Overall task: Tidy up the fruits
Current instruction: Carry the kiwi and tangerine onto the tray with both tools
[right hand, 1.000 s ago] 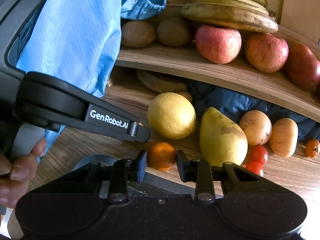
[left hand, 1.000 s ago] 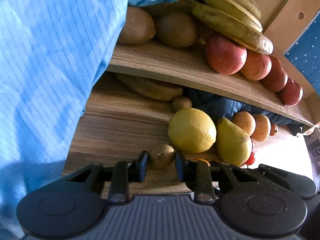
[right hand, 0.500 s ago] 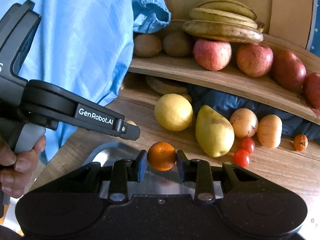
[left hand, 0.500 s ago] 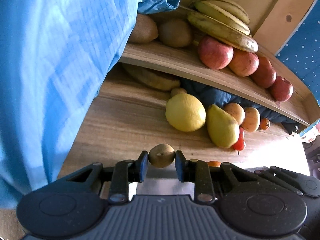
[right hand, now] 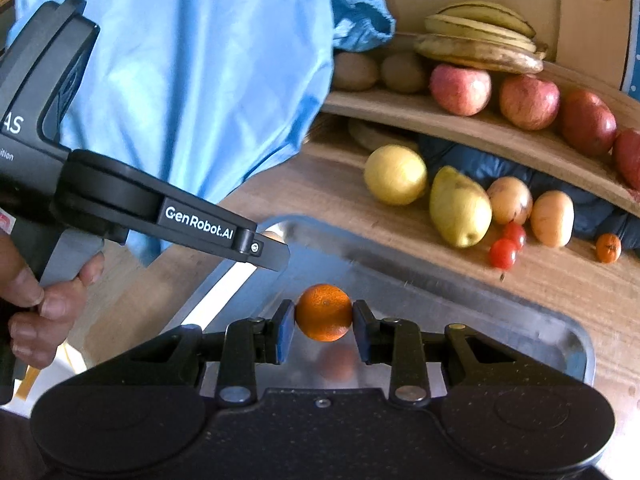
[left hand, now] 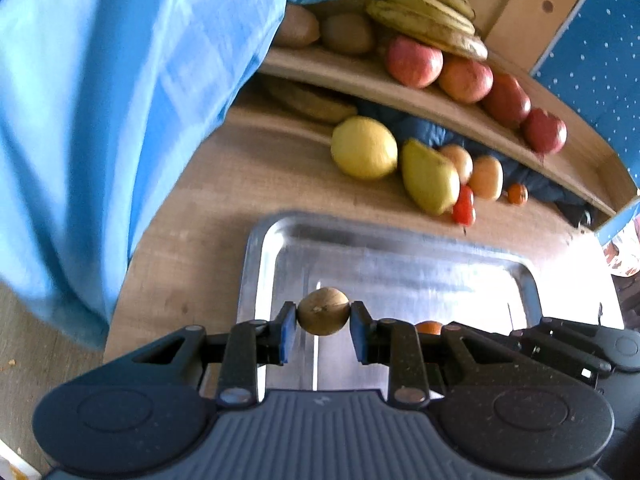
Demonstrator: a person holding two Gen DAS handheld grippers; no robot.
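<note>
My left gripper [left hand: 323, 326] is shut on a small round brown fruit [left hand: 322, 311], held above the left part of a shiny metal tray [left hand: 256, 248]. My right gripper [right hand: 324, 324] is shut on a small orange [right hand: 324, 312], also over the tray [right hand: 576, 332]; its reflection shows on the metal below. The orange [left hand: 429, 327] peeks out in the left wrist view, just right of my left fingers. In the right wrist view the left gripper's body [right hand: 120, 200] crosses the left side, held by a hand [right hand: 36, 292].
Beyond the tray on the wooden table [right hand: 560, 280] lie a lemon [right hand: 394, 174], a pear [right hand: 460, 206], two tan fruits, cherry tomatoes [right hand: 505, 252] and a tiny orange fruit. A curved wooden shelf [right hand: 460, 124] carries kiwis, apples and bananas [right hand: 480, 46]. A blue garment [left hand: 120, 120] hangs left.
Both grippers pulled back from the fruit on the table and rose a little, each carrying its fruit. They now hang over the metal tray, which has come fully into view.
</note>
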